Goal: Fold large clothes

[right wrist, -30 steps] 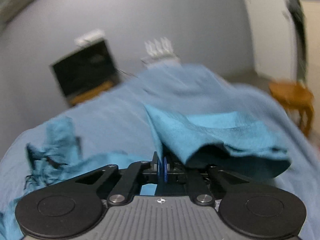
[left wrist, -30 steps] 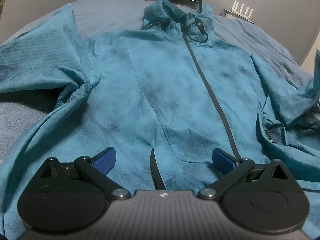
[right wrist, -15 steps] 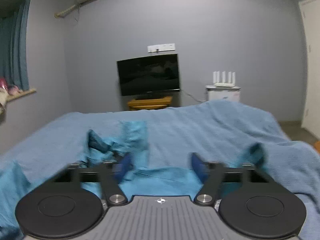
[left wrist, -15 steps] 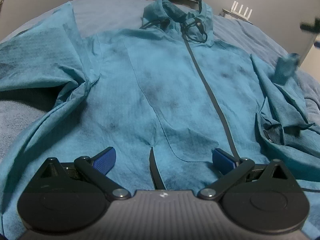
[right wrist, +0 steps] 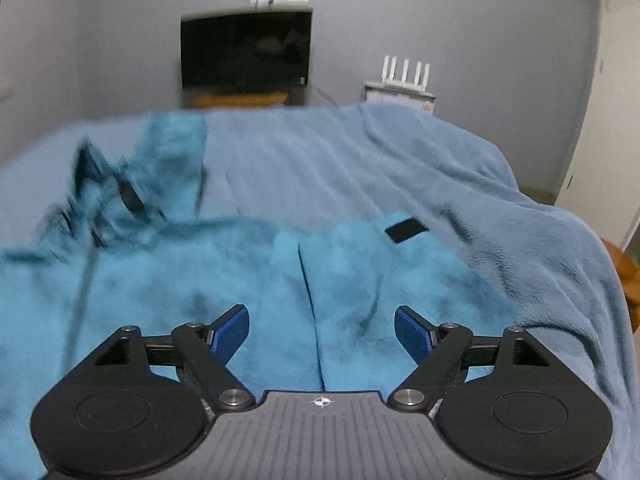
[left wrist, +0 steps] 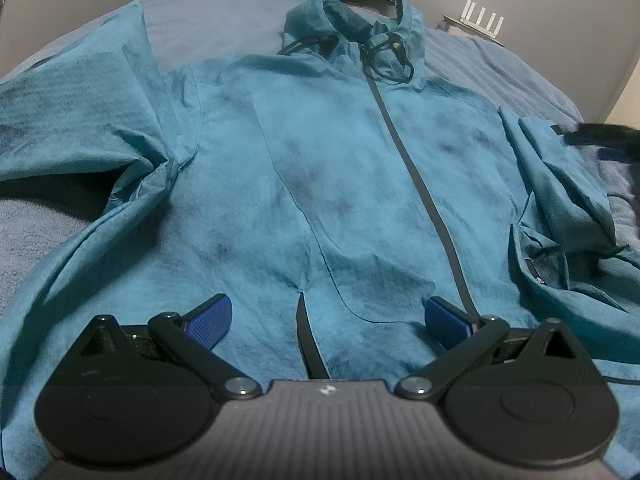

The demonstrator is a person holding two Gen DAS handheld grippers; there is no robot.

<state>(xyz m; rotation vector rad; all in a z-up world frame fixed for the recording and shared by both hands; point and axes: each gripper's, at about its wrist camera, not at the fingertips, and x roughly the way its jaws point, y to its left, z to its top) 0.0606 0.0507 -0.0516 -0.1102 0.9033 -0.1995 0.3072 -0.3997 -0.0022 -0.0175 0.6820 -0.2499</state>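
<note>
A large teal jacket [left wrist: 340, 168] lies front up on the bed, its dark zipper [left wrist: 404, 152] closed and its hood [left wrist: 352, 24] at the far end. My left gripper [left wrist: 328, 316] hovers open over the hem with nothing between its pads. The right sleeve [left wrist: 560, 176] lies crumpled along the jacket's right side. In the right wrist view my right gripper [right wrist: 322, 332] hangs over that sleeve [right wrist: 360, 272], near a black cuff tab [right wrist: 404, 230]. Its jaws are opening and nothing is pinched between them. It shows as a dark blur at the right edge of the left wrist view.
A blue-grey blanket [right wrist: 360, 168] covers the bed. Beyond the bed's far end stand a dark TV [right wrist: 246, 52] and a white router [right wrist: 404, 72] on a cabinet. A wooden stool [right wrist: 628, 276] sits off the bed's right side.
The right gripper was shut on the lifted sleeve; it opened, let the sleeve drop beside the jacket and came down over it. The left gripper stayed still.
</note>
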